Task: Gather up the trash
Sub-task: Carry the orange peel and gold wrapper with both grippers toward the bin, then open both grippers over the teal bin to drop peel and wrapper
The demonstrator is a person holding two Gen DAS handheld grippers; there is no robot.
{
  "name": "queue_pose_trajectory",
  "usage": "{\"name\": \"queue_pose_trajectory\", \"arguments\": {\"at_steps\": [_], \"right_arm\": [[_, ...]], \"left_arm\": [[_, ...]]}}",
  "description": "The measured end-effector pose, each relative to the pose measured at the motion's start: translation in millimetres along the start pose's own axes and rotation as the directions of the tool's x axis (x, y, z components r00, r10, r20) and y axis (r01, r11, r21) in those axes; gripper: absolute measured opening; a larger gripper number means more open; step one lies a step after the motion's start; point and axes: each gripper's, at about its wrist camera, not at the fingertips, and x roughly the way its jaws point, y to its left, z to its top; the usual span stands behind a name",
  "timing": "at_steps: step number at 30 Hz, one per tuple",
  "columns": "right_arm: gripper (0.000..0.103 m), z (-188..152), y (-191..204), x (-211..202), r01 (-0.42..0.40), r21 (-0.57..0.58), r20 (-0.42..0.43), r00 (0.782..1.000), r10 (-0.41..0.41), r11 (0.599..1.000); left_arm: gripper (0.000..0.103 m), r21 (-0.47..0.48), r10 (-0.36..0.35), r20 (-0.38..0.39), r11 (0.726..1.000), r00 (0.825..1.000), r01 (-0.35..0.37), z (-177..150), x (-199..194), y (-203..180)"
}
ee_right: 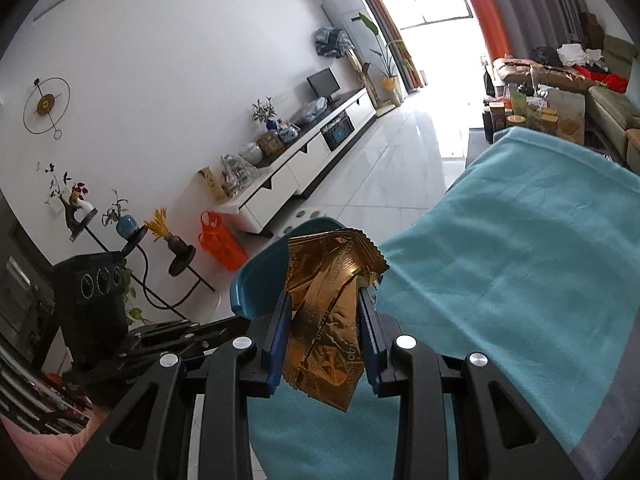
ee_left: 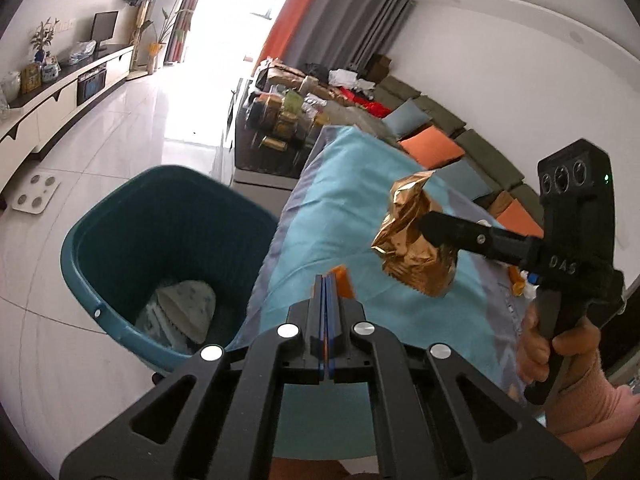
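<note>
Inside bin (ee_left: pixel 120 240): cloth (ee_left: pixel 182 314), left-view only.

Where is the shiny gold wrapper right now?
The gold wrapper is squeezed in the right gripper, held above the blue cloth, with the teal bin beside it.

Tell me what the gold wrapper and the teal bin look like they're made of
The gold wrapper looks like metallised foil or foil-coated plastic film: glossy, sharply creased, with a zigzag-cut edge and printed lettering. The teal bin looks like moulded plastic with a smooth, slightly satin finish: an even colour, a rounded rim and soft highlights.
</note>
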Motion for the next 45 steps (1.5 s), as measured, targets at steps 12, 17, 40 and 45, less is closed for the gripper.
{"name": "queue_pose_trajectory", "arguments": {"at_steps": [12,17,40,45], "right_arm": [[0.030,-2,-5,9,-0.001,0.018,-0.019,1.000,0.001,1.000],[0.030,-2,-3,13,0.001,0.017,-0.025,1.000,0.000,1.000],[0.030,18,16,29,-0.019,-0.048,-0.022,1.000,0.018,0.999],[0.030,30,27,40,-0.027,-0.067,-0.020,0.999,0.025,0.997]], "left_arm": [[0.020,-0.006,-0.058,-0.033,0.998,0.998,0.058,-16,-8,4],[0.024,0.006,-0.057,-0.072,0.998,0.996,0.057,-23,2,0],[0.013,-0.023,0.030,0.019,0.999,0.999,-0.030,-6,-23,12],[0.013,-0.054,0.077,0.041,0.996,0.996,-0.075,3,-27,25]]}}
